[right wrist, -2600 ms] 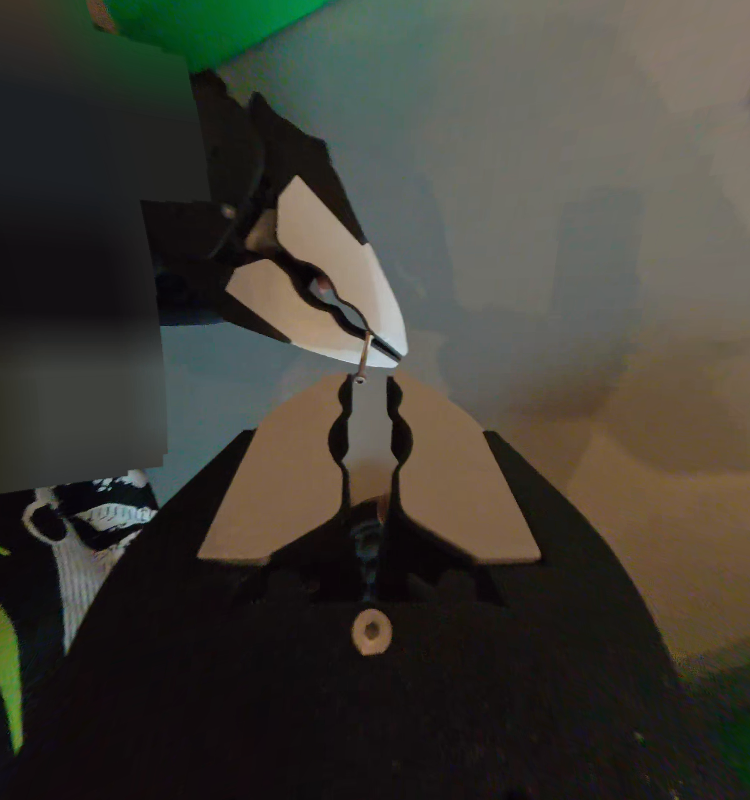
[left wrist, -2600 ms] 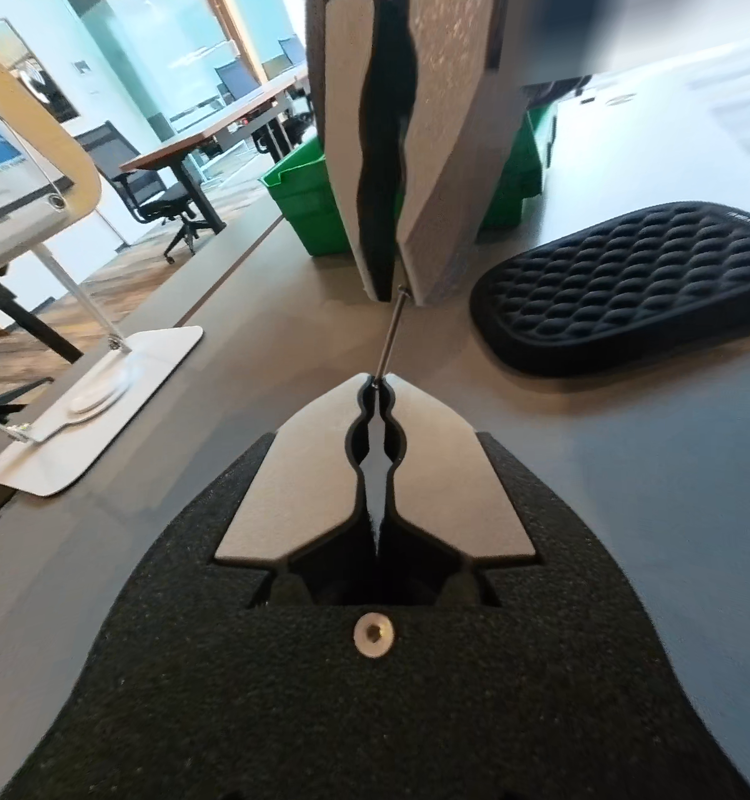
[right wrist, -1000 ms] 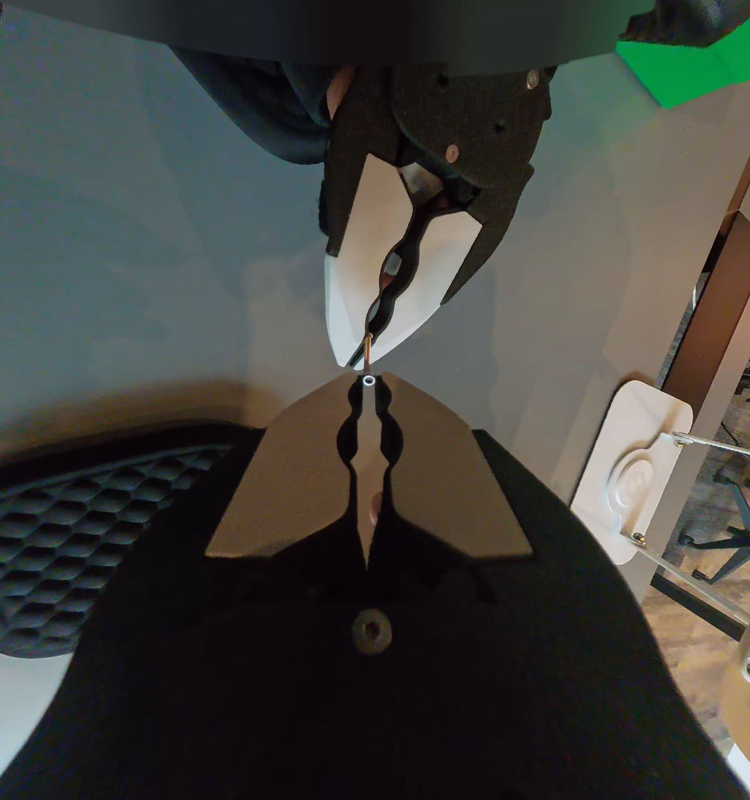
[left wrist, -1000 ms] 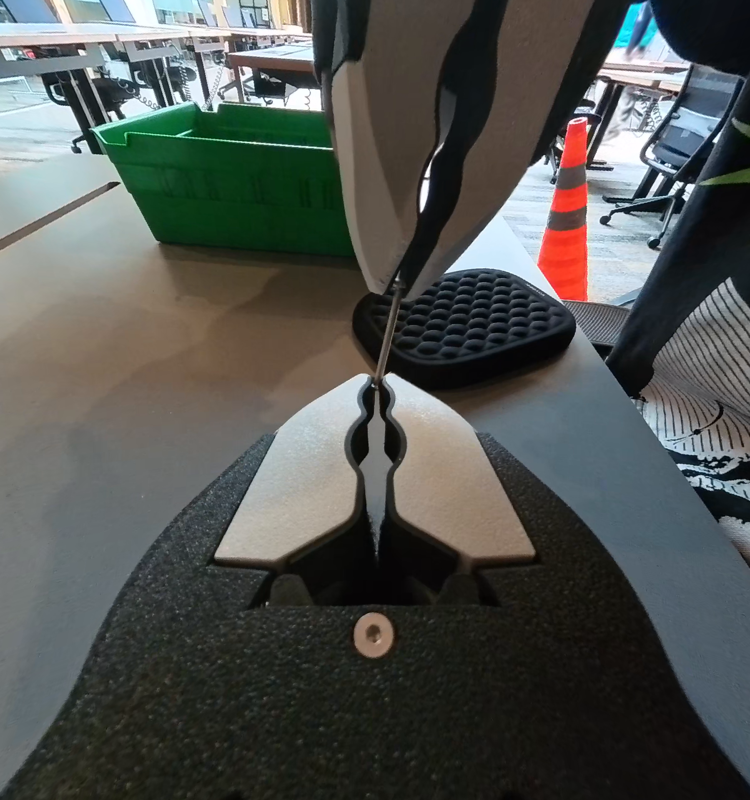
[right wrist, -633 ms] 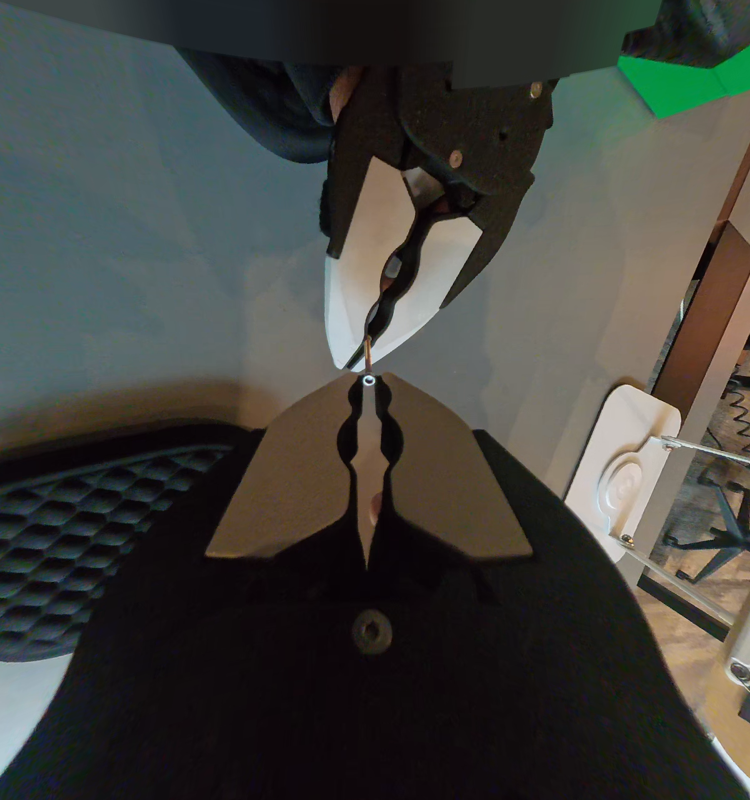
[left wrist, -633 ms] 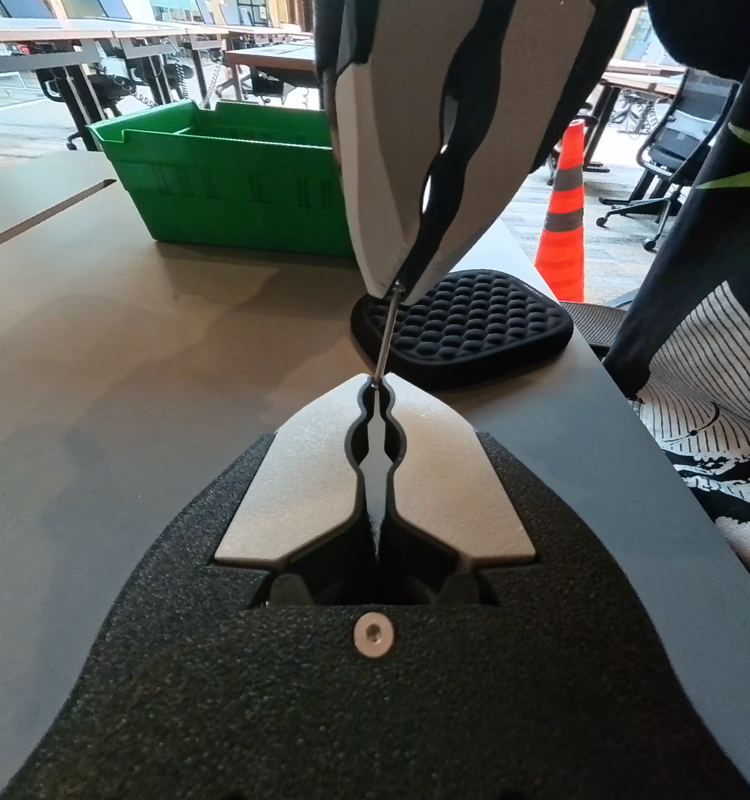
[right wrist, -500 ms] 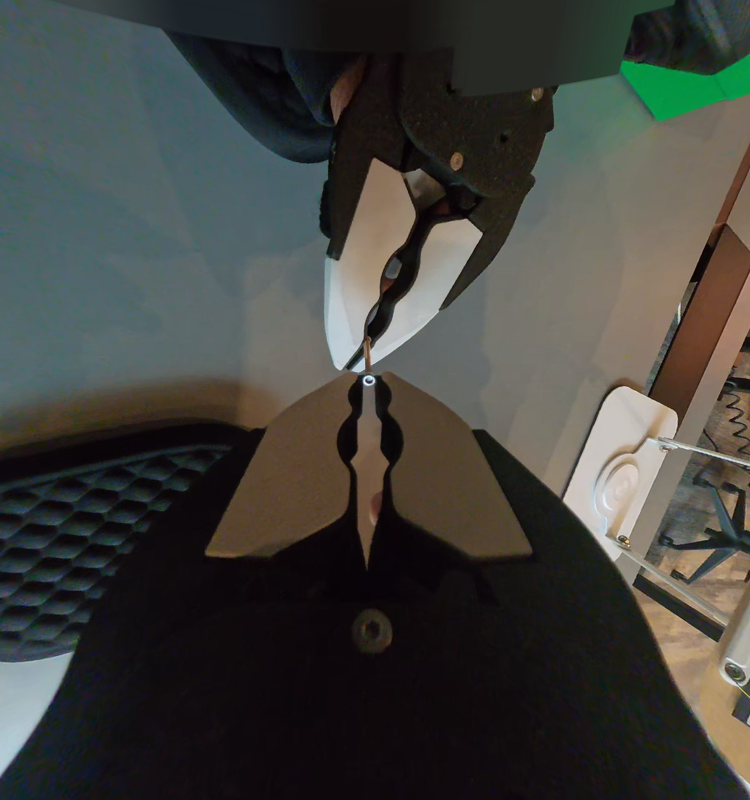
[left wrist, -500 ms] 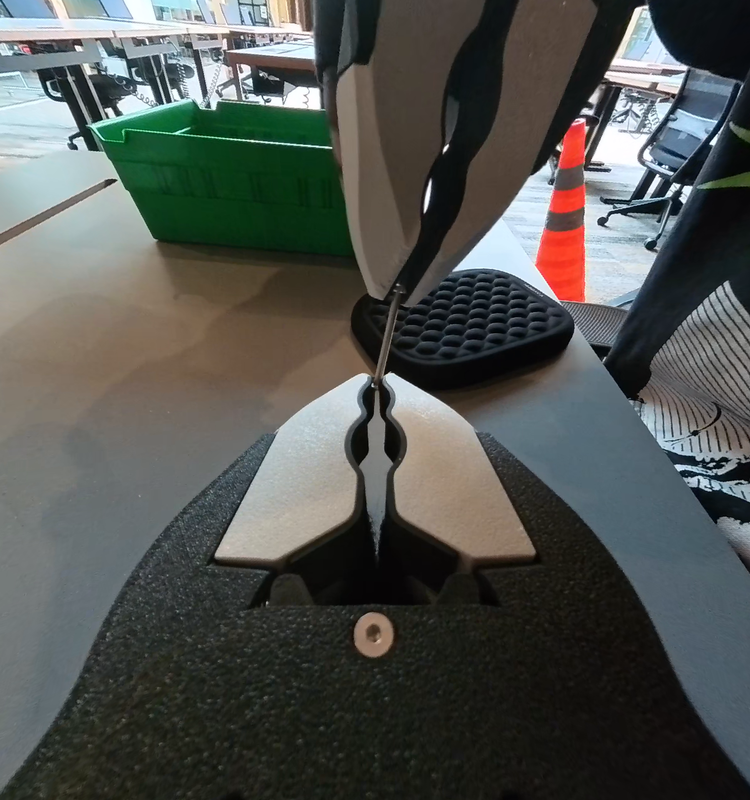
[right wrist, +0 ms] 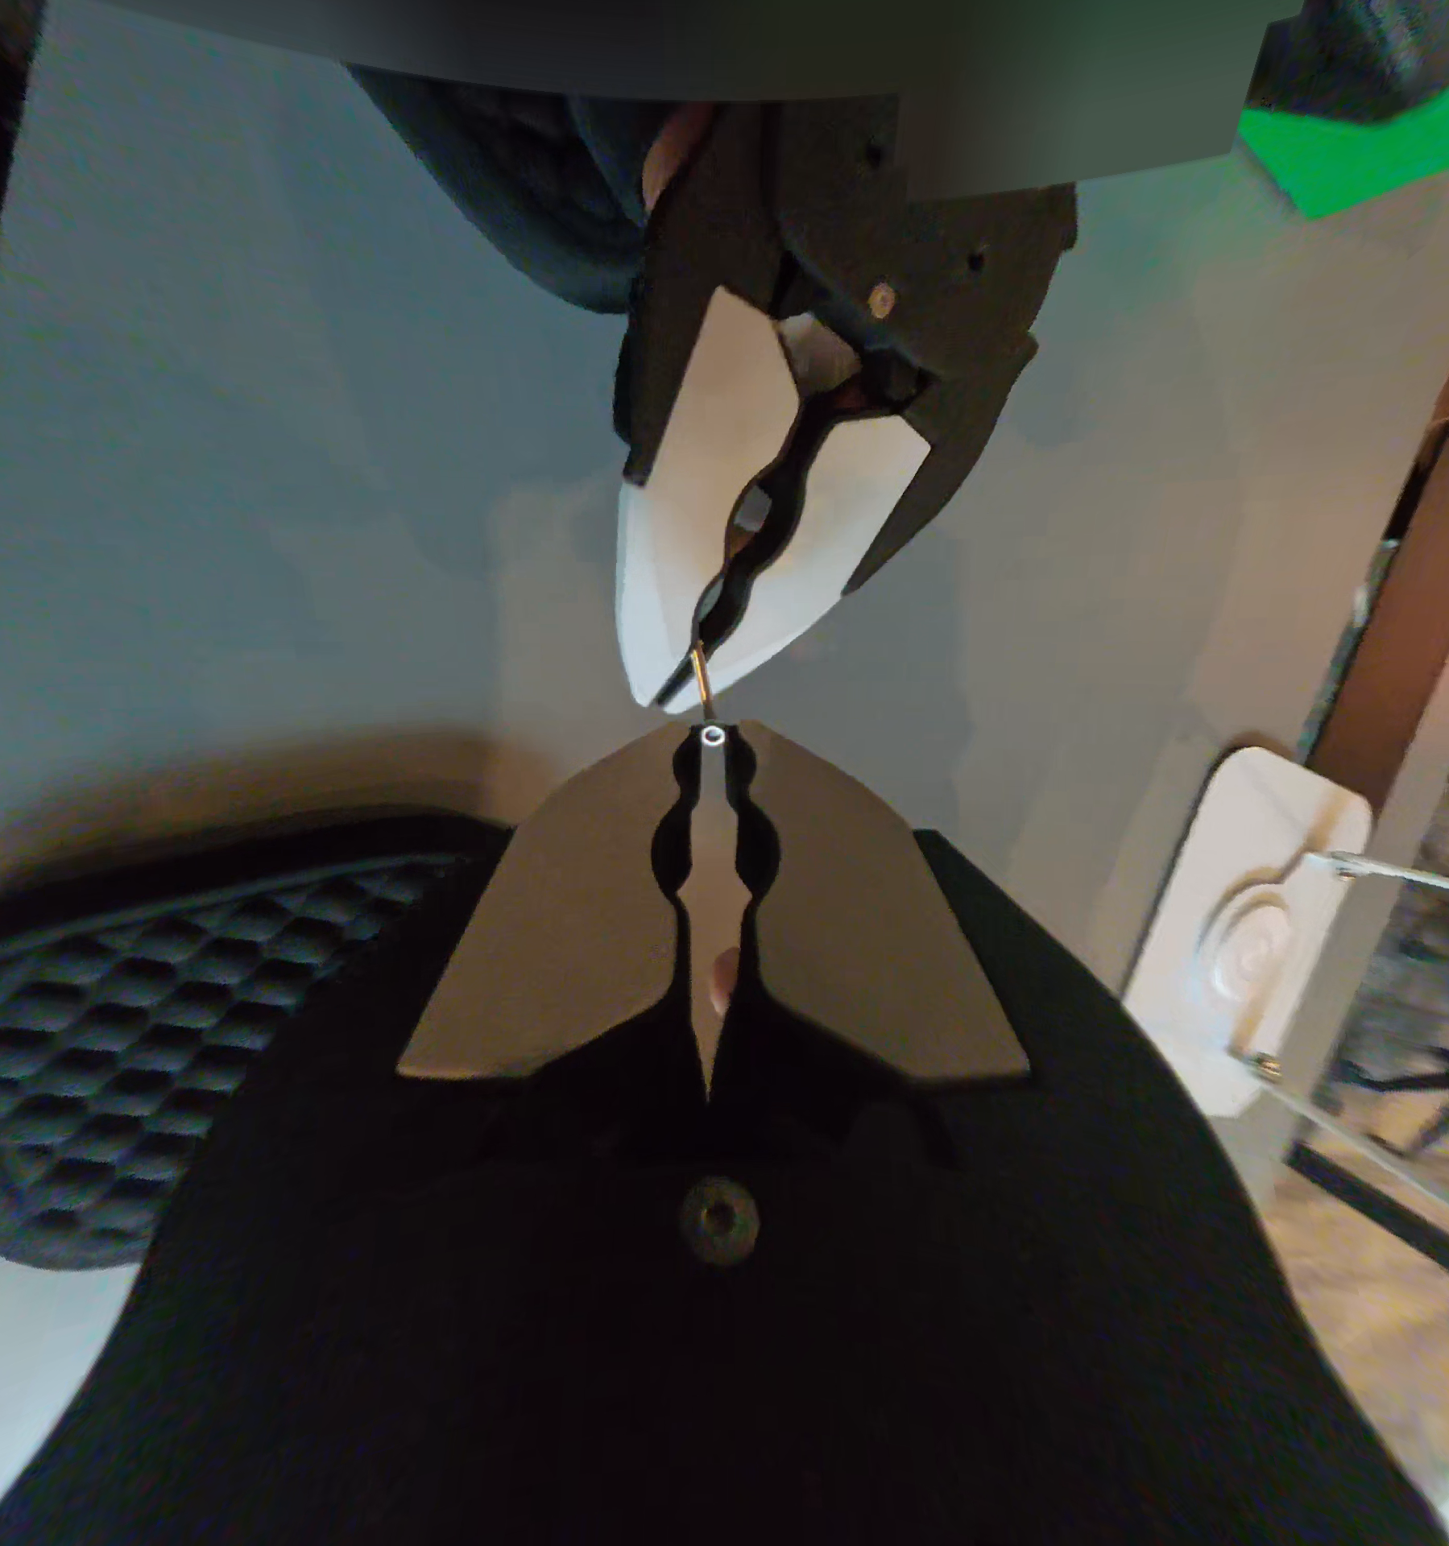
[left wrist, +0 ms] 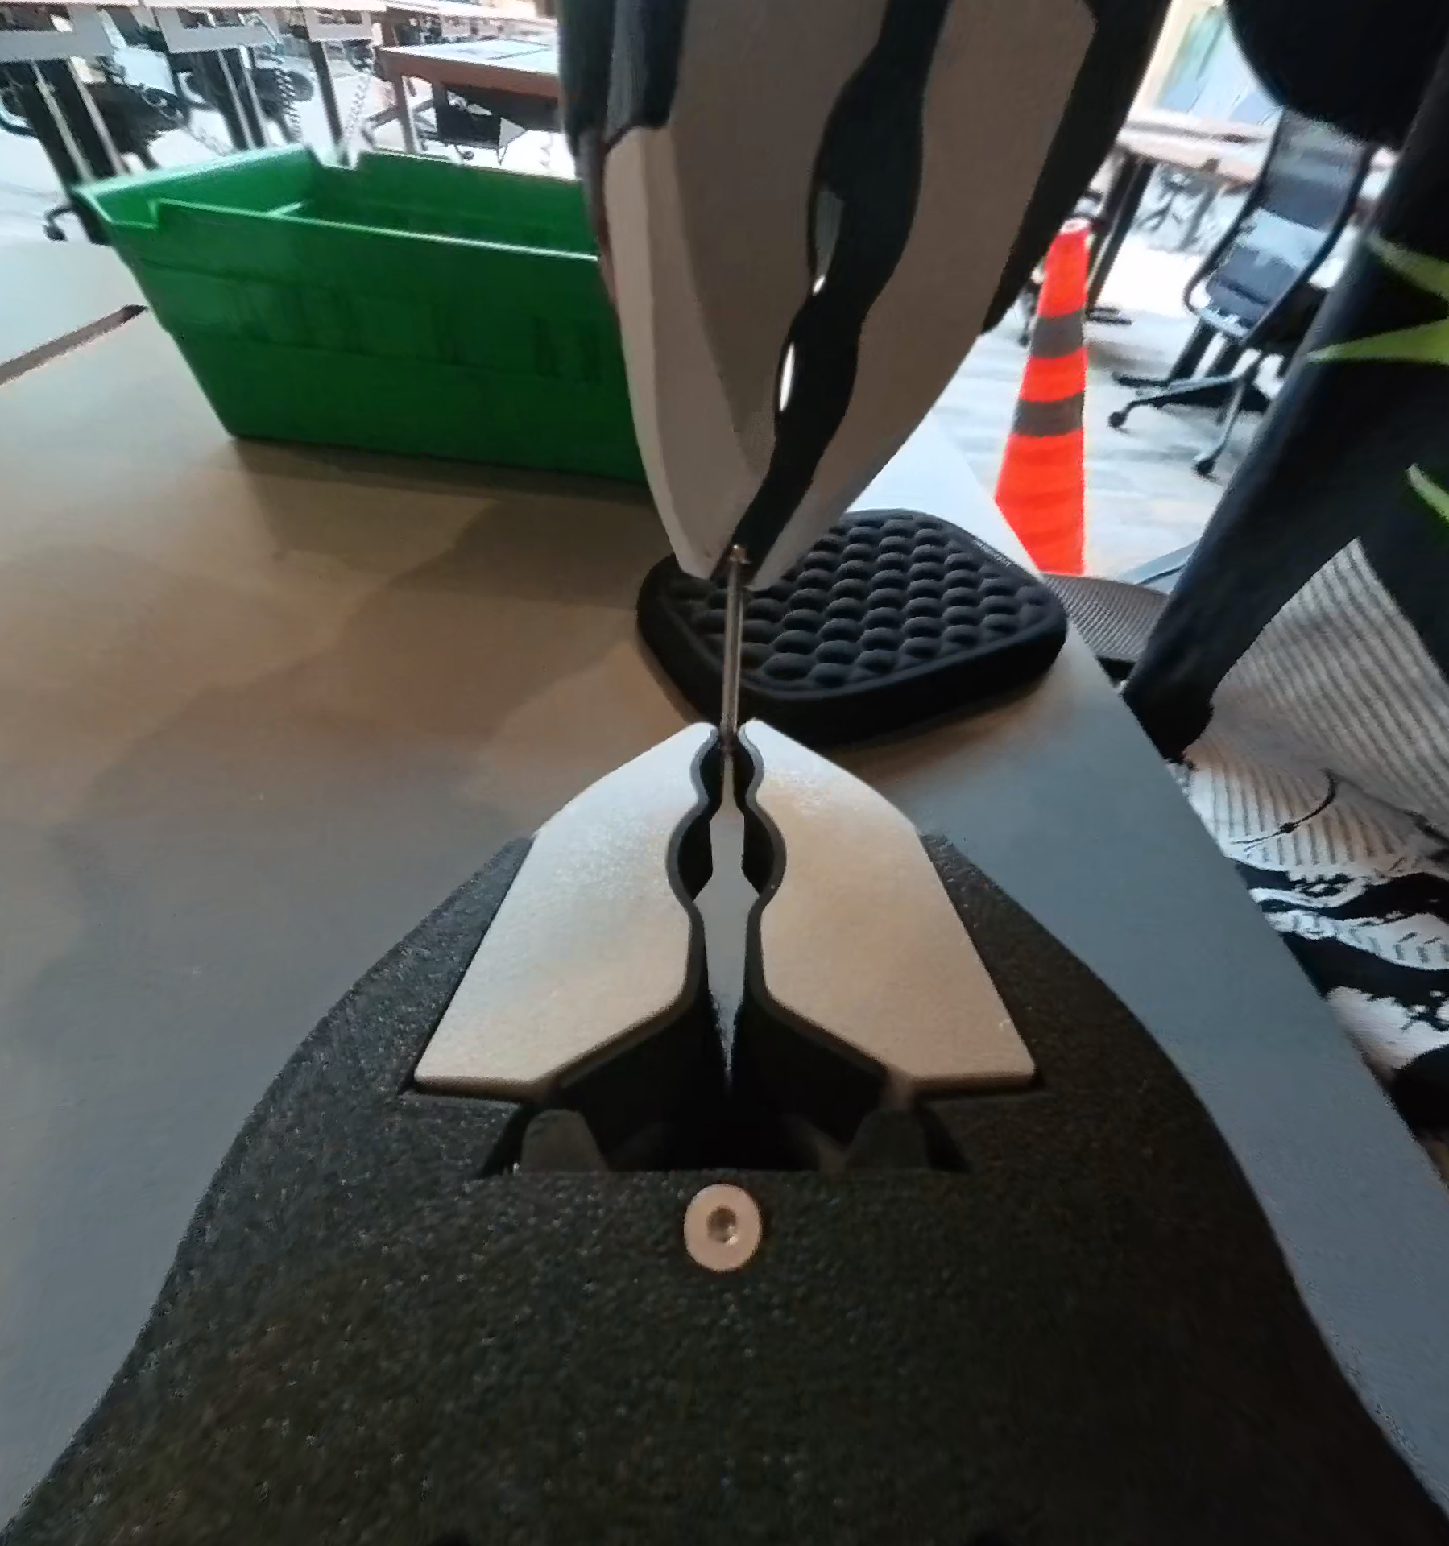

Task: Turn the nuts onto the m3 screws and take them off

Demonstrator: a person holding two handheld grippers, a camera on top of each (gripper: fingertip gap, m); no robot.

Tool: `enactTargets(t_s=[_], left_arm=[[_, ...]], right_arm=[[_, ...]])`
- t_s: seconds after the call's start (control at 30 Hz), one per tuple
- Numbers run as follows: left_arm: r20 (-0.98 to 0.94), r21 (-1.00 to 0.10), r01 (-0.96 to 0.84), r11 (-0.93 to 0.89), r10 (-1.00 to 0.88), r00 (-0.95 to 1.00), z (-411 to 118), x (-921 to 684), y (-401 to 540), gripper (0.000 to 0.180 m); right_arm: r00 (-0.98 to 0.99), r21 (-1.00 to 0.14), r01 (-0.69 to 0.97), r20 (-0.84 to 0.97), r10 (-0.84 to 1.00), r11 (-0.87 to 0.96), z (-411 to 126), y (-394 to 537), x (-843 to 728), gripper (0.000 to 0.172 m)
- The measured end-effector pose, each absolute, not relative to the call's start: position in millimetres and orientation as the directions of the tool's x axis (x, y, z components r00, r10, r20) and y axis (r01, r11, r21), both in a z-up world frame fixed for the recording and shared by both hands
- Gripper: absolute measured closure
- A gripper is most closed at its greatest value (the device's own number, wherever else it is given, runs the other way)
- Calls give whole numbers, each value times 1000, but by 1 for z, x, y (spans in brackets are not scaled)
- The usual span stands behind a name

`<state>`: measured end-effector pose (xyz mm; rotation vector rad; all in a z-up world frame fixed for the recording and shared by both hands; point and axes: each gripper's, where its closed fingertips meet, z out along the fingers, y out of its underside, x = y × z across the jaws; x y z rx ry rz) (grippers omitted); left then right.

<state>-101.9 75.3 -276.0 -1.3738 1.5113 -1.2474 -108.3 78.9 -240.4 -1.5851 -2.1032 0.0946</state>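
My left gripper [left wrist: 729,740] points forward over the grey table [left wrist: 202,669], its tips pinched narrow on the near end of a thin m3 screw [left wrist: 732,644] at frame centre. My right gripper [right wrist: 714,736] comes down from the top of that frame, tips meeting the screw's far end; in its own view a small silver nut [right wrist: 713,736] sits clamped between its fingertips, just below the screw tip. A black honeycomb pad [left wrist: 863,619] lies right of centre, a green bin [left wrist: 352,318] upper left.
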Motion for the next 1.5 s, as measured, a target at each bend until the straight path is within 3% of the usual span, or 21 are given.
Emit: enactTargets(t_s=[0.03, 0.37, 0.63, 1.0, 1.2, 1.33, 1.43, 1.5], left_arm=[[71, -962, -273, -27, -986, -153, -276, -102, 76, 180], [-76, -957, -282, 69, -997, 16, -274, -103, 97, 180], [-268, -926, -324, 192, -941, 208, -269, -107, 122, 180], [-515, -823, -437, 363, -802, 303, -265, -113, 136, 180], [-439, -863, -399, 308, -849, 294, -267, -113, 135, 180], [-312, -920, -325, 218, -910, 274, -265, -111, 130, 180], [-234, -946, -282, 161, -940, 247, -265, -109, 126, 180], [-166, -965, -235, 114, -962, 216, -262, -108, 122, 180]], right_arm=[[-169, -375, 882, 315, 934, 286, -240, 77, -109, 167], [201, -555, 825, 112, 973, -107, -241, 86, -107, 168], [539, -664, 578, -126, 833, -474, -240, 101, -107, 168], [657, -586, 133, -551, 514, -799, -238, 105, -113, 165], [621, -637, 190, -511, 594, -747, -230, 101, -113, 148], [580, -722, 416, -258, 773, -553, -230, 101, -104, 141], [514, -730, 557, -71, 855, -395, -228, 105, -99, 146], [373, -705, 685, 124, 920, -183, -223, 106, -99, 154]])
